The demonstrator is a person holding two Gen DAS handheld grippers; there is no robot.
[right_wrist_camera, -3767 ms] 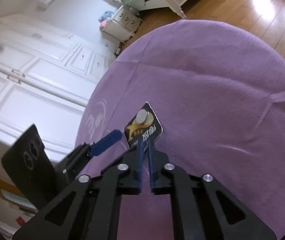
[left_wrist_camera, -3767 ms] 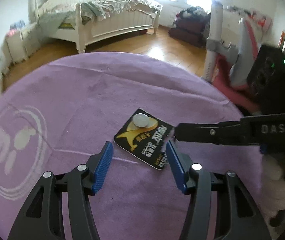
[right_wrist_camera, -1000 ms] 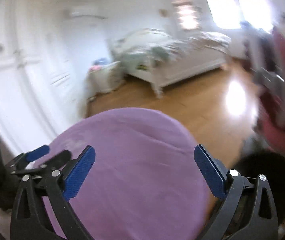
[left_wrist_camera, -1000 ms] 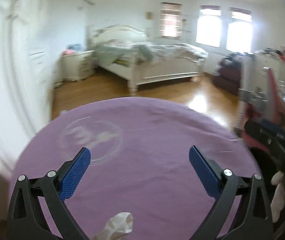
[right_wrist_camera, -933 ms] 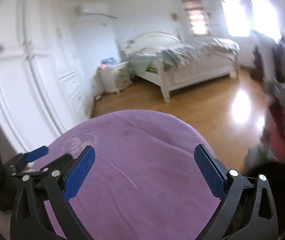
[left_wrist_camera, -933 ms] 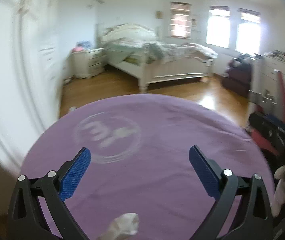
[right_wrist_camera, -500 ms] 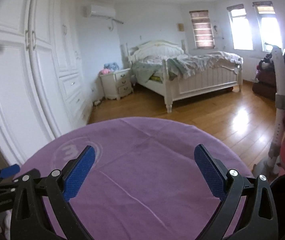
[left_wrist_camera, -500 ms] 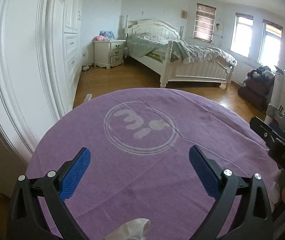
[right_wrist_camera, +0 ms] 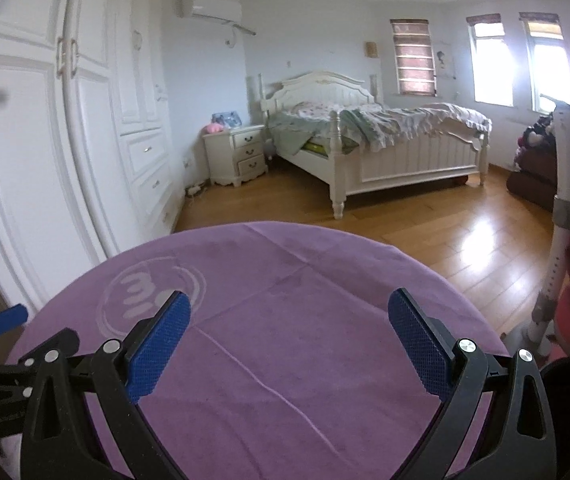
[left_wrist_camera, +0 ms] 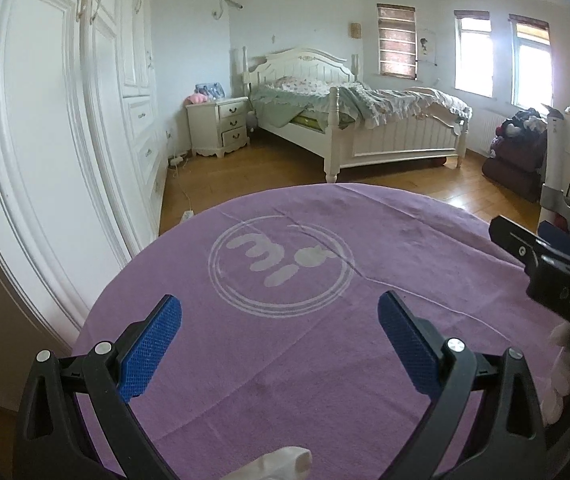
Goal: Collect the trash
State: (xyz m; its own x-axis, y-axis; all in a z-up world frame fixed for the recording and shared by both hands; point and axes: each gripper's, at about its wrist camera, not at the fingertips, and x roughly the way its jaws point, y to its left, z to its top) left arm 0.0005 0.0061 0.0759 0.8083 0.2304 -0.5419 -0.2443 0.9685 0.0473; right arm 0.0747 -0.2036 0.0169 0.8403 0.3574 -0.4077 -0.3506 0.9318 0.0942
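Now left hand-held gripper [left_wrist_camera: 279, 334] and right hand-held gripper [right_wrist_camera: 289, 334] level above purple cloth [left_wrist_camera: 325, 360], both spread wide, empty.

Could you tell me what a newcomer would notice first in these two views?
Probably the purple cloth with its pale round logo, filling the foreground under both open grippers, left and right. Behind it, a white bed with rumpled covers stands on the wooden floor, and a white wardrobe fills the left.
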